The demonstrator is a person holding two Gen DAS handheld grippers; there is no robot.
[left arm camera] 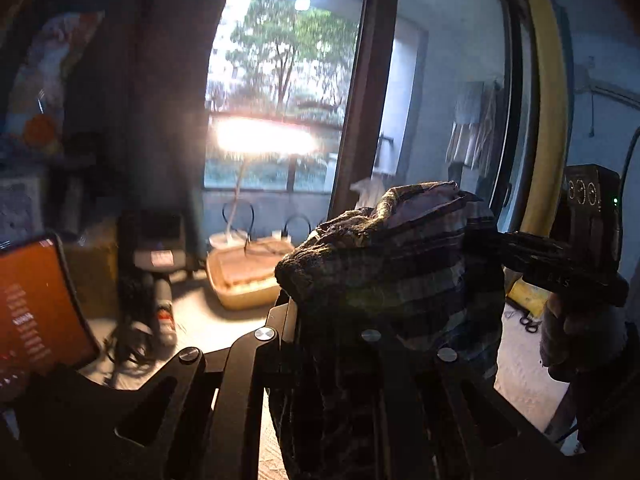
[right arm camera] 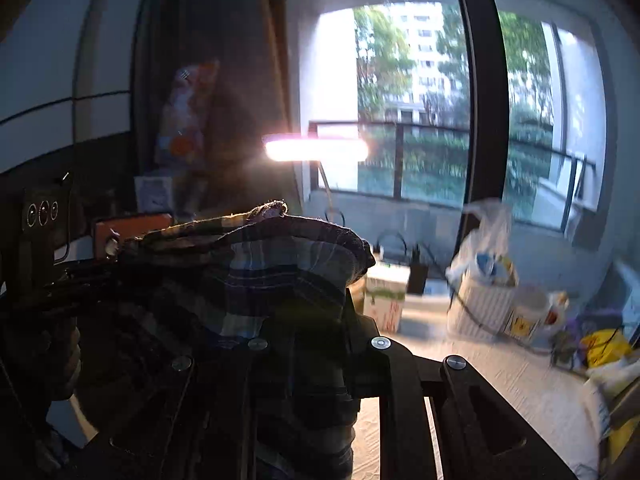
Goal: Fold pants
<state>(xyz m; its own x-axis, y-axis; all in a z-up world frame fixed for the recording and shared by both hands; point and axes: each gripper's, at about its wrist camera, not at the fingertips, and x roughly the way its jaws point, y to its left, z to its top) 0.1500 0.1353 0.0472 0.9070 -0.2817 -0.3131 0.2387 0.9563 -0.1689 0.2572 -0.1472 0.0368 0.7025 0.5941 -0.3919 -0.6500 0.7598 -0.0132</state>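
The dark plaid pants [left arm camera: 400, 264] hang bunched in the air, held up by both grippers. In the left wrist view my left gripper [left arm camera: 320, 312] is shut on the cloth, which drapes over its fingers and hides the tips. My right gripper [left arm camera: 520, 248] comes in from the right and clamps the same bunch. In the right wrist view the pants [right arm camera: 280, 264] cover my right gripper [right arm camera: 304, 320], shut on the fabric, and my left gripper [right arm camera: 72, 280] grips the cloth from the left.
A lit desk lamp [left arm camera: 264, 140] stands before a large window. A beige tray [left arm camera: 244, 276] and an orange box [left arm camera: 36, 300] lie on the pale table [left arm camera: 208, 320]. A white basket with a plastic bag [right arm camera: 480, 300], a mug [right arm camera: 532, 312] and yellow clutter [right arm camera: 604, 344] sit at the right.
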